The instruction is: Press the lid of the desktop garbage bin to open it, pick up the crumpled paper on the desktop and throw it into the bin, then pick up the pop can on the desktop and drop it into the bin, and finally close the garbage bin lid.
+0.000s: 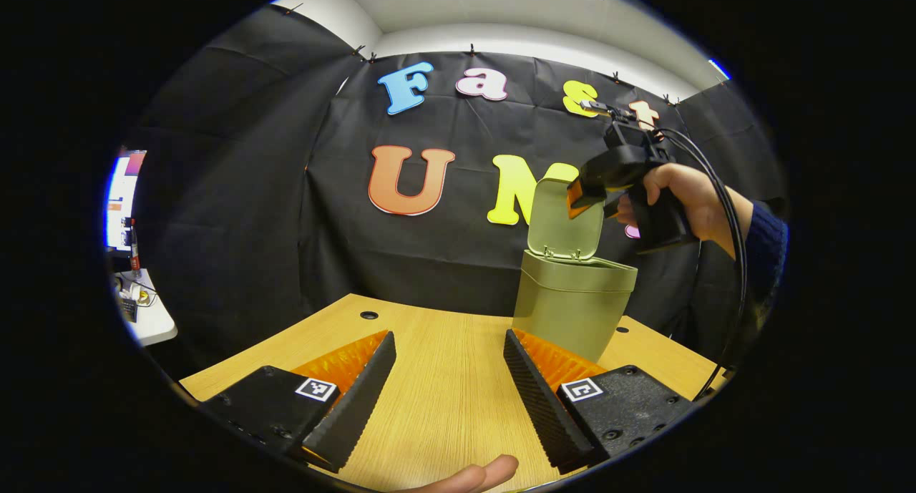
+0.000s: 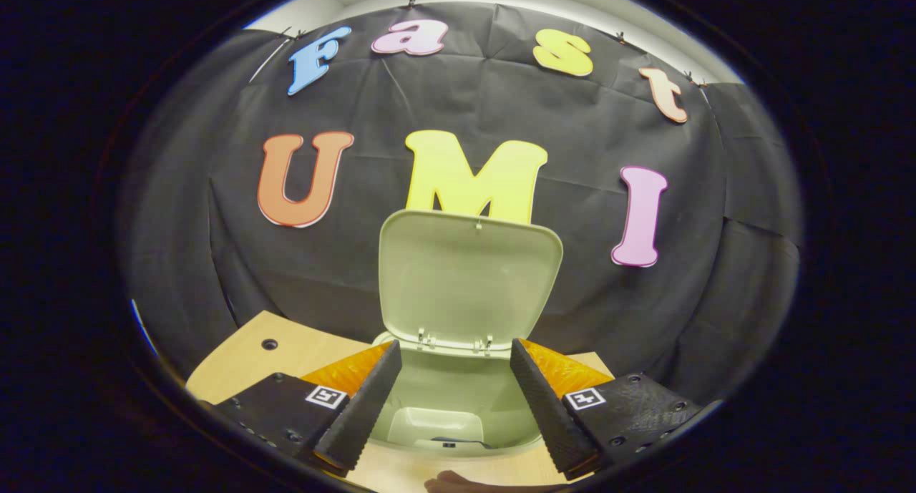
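Two fingers of the left gripper (image 1: 449, 393) stand wide apart at the bottom of the left gripper view, holding nothing, with bare wooden desktop (image 1: 444, 350) between them. One fingertip (image 1: 479, 473) of a person shows at the bottom edge. Two round holes sit near the desktop's far edge, one to the left (image 1: 369, 315) and one partly behind the single garbage bin (image 1: 572, 310), which stands at the right, just beyond the right-hand finger. Its lid (image 1: 565, 217) is up, hinged at the back. Above the bin's rim hangs the right gripper (image 1: 576, 199), held by a hand (image 1: 687, 196); from here I cannot tell how its jaws stand.

In the right gripper view, that gripper's (image 2: 452, 396) two fingers are spread wide and empty above the open bin (image 2: 458, 407), lid (image 2: 469, 278) upright behind. The desktop (image 2: 243, 360) shows to the left.
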### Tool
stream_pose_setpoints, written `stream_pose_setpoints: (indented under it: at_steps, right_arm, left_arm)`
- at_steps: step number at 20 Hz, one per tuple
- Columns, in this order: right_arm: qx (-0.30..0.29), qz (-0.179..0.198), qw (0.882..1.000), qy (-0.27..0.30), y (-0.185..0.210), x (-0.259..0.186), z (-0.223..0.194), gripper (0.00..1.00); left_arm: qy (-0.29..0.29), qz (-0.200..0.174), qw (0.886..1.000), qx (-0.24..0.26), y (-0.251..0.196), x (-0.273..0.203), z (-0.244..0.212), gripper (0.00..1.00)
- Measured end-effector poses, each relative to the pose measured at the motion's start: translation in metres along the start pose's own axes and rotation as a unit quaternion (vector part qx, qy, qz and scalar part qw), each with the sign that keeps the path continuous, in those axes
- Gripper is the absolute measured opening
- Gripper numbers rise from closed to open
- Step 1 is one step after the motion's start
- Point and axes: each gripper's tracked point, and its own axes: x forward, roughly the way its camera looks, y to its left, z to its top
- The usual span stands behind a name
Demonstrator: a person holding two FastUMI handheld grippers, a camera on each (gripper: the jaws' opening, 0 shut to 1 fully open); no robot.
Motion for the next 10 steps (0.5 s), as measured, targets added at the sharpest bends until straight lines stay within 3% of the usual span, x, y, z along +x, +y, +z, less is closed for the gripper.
stream_pose_setpoints:
  at_steps: [6,10]
  right_arm:
    - [0.018,0.000,0.998,-0.065,-0.009,-0.011,0.086,0.94]
    - [0.027,0.006,0.995,-0.093,-0.005,0.008,0.122,0.92]
  left_arm:
    - [-0.001,0.008,1.000,-0.007,0.013,0.001,0.002,0.98]
    - [-0.002,0.020,1.000,-0.010,0.025,0.006,0.000,0.98]
